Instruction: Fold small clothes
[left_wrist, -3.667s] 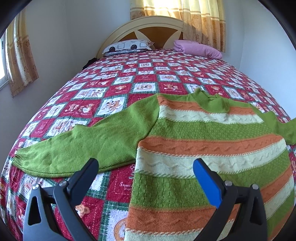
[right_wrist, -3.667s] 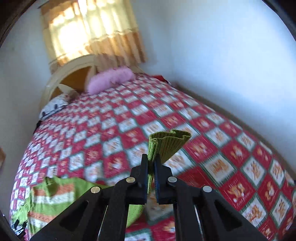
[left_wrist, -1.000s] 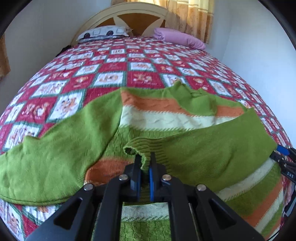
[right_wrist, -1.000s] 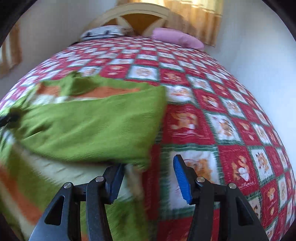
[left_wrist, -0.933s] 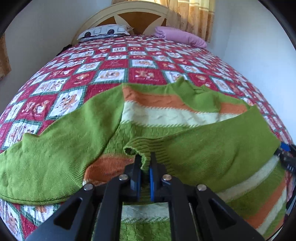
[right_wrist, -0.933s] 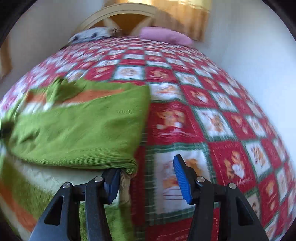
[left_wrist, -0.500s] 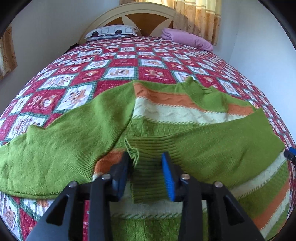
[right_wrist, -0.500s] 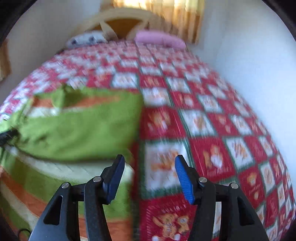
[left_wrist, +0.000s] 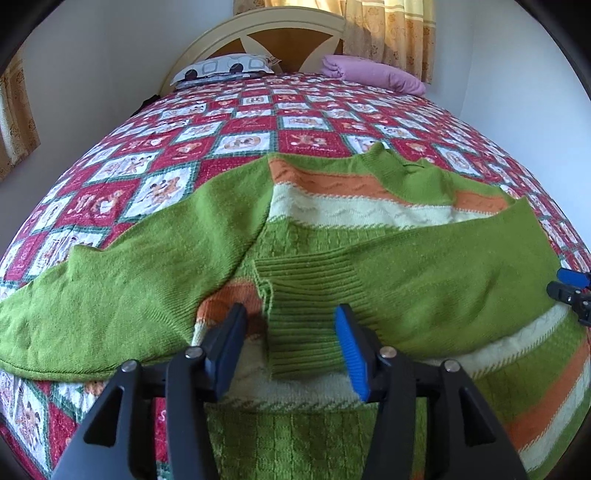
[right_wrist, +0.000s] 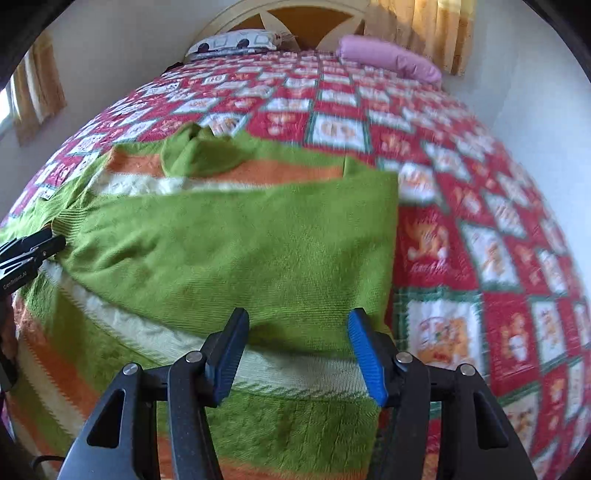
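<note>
A small green sweater with orange and cream stripes lies flat on the bed; it also shows in the right wrist view. Its right sleeve is folded across the chest, with the ribbed cuff lying between my left gripper's open fingers. The left sleeve is spread out to the left. My left gripper is open and empty just above the cuff. My right gripper is open and empty over the folded sleeve near the sweater's right edge.
The bed has a red, white and green patterned quilt. A patterned pillow and a pink pillow lie at the headboard. A white wall runs close along the bed's right side. Curtains hang behind.
My left gripper has opened and let go of the sleeve cuff, which now lies on the sweater's chest. My right gripper stayed open and swung left over the folded sleeve.
</note>
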